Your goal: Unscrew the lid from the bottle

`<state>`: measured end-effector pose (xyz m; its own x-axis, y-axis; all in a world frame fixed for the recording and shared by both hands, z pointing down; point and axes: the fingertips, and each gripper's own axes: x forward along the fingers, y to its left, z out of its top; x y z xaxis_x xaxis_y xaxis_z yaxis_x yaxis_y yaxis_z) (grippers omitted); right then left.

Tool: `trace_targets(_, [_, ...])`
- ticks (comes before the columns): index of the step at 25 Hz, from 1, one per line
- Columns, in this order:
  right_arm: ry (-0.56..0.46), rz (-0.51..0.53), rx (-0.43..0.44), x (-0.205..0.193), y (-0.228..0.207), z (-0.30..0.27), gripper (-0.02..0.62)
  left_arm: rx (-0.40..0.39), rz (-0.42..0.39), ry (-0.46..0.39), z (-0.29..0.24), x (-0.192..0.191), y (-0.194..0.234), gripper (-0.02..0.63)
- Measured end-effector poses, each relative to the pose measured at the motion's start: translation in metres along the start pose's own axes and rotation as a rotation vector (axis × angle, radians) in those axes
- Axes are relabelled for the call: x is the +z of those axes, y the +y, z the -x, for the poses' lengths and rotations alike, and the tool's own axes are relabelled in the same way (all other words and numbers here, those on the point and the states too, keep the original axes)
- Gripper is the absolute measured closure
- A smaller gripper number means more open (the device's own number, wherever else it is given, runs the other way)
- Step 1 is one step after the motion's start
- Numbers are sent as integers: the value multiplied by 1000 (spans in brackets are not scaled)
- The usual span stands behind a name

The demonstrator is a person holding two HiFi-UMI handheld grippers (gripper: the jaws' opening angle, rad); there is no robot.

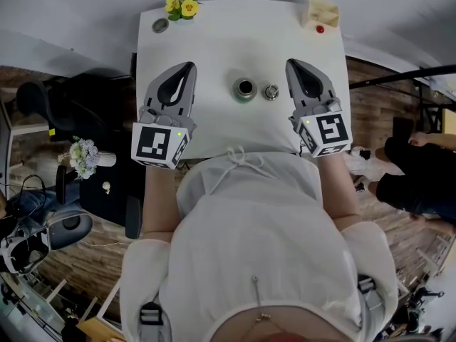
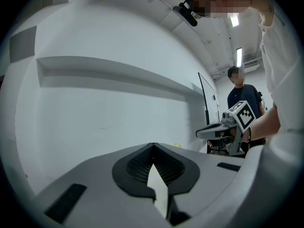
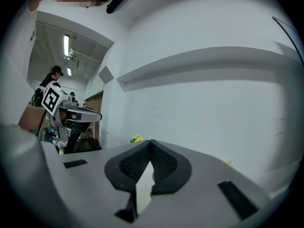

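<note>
Bottle (image 1: 244,89) is standing uncapped on the white table (image 1: 214,34), its lid (image 1: 271,91) lying just beside it. Left gripper (image 1: 189,67) and right gripper (image 1: 289,63) are flanking the bottle, both with jaws pressed together, gripping nothing.

white table (image 1: 214,48), yellow flowers (image 1: 182,6), grey bottle (image 1: 244,88)

No words, brands, numbers or labels that we can read, in any of the three views.

The only printed signs are black-and-white square code patterns. One set is on the left marker cube (image 1: 158,143) of the left tool (image 1: 190,65), one on the right marker cube (image 1: 328,132) of the right tool (image 1: 289,63).

Both cubes sit at the near edge of the table (image 1: 221,41). These are block patterns only, with no letters or digits.
</note>
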<state>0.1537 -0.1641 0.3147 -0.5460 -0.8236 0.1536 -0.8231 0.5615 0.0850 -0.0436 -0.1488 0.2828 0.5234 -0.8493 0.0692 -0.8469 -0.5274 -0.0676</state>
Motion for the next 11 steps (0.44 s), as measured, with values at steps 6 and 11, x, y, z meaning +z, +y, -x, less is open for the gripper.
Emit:
trace_targets(6, [-4, -4, 1, 0, 0, 2, 594, 6, 7, 4, 0, -1, 1, 588])
trace_targets(11, [-10, -5, -4, -1, 1, 1, 594, -2, 2, 11, -1, -4, -2, 588])
